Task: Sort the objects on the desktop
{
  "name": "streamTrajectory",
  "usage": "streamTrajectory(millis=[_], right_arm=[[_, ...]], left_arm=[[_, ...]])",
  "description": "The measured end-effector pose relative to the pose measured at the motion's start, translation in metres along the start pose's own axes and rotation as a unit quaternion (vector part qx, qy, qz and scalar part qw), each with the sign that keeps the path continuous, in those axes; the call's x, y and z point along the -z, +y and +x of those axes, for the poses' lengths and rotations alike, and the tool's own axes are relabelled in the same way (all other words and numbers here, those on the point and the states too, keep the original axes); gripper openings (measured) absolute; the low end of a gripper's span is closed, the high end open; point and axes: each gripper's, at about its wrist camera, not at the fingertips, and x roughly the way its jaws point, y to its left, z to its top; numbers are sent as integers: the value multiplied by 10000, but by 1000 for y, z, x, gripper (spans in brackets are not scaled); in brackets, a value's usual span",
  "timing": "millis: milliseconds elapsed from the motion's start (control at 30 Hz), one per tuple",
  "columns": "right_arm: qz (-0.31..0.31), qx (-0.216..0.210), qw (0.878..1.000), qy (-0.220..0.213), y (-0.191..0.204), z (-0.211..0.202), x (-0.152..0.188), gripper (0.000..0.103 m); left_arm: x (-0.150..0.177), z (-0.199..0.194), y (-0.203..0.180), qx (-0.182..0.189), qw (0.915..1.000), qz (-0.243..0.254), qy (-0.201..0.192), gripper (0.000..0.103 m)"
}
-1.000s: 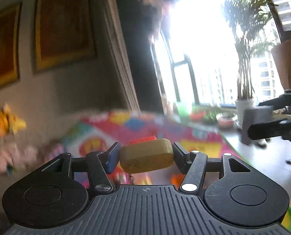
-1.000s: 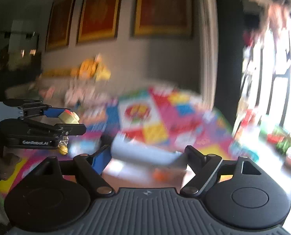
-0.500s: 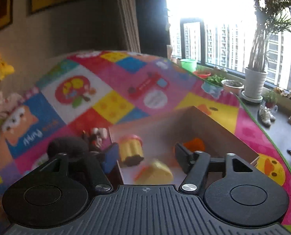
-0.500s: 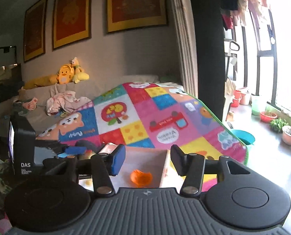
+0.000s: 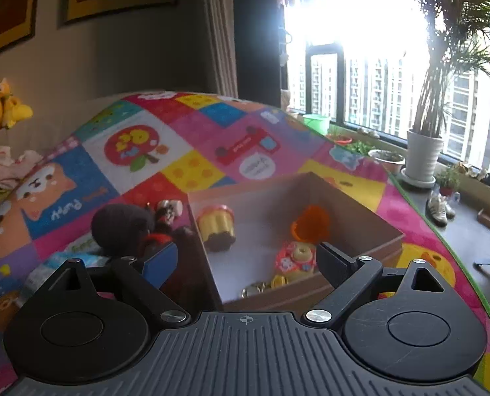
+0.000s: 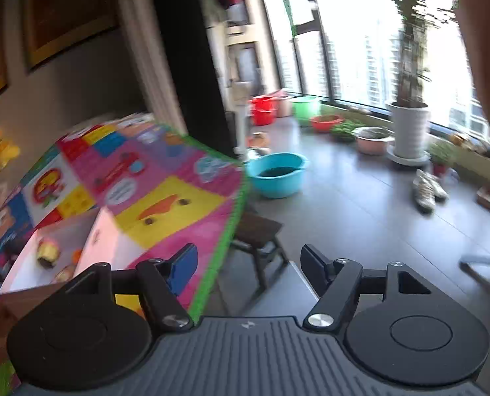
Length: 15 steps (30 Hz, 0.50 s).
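Observation:
An open cardboard box (image 5: 347,204) sits on the colourful play mat (image 5: 192,168). Inside lie a yellow pudding-shaped toy (image 5: 216,227), an orange toy (image 5: 310,224) and a pink and yellow charm toy (image 5: 294,259) with gold bits beside it. My left gripper (image 5: 245,260) hovers over the box's near edge, its jaws opening with nothing gripped. A black plush toy (image 5: 122,227) lies left of the box. My right gripper (image 6: 249,264) points past the mat's green edge toward the floor, jaws opening and empty. The box (image 6: 103,241) is at its far left.
A small dark stool (image 6: 258,231) stands just beyond the mat's edge, with a blue basin (image 6: 276,178) behind it. Potted plants (image 6: 406,125) and bowls line the window. A pair of shoes (image 6: 428,191) lies on the grey floor.
The left gripper sank toward the box and let go of the yellow toy, which dropped inside. The right gripper released its pale object and swung right, away from the box.

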Motion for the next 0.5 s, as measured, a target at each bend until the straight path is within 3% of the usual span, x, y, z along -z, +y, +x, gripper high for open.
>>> streamTrajectory(millis=[267, 400, 500], right_arm=[[556, 383, 9974, -243, -46, -25, 2, 75], [935, 1279, 9873, -81, -92, -12, -7, 79], [1648, 1928, 9670, 238, -173, 15, -6, 80]], left_arm=[[2, -19, -6, -20, 10000, 49, -5, 96], [9, -20, -12, -43, 10000, -4, -23, 97], [19, -17, -17, -65, 10000, -31, 11, 97]])
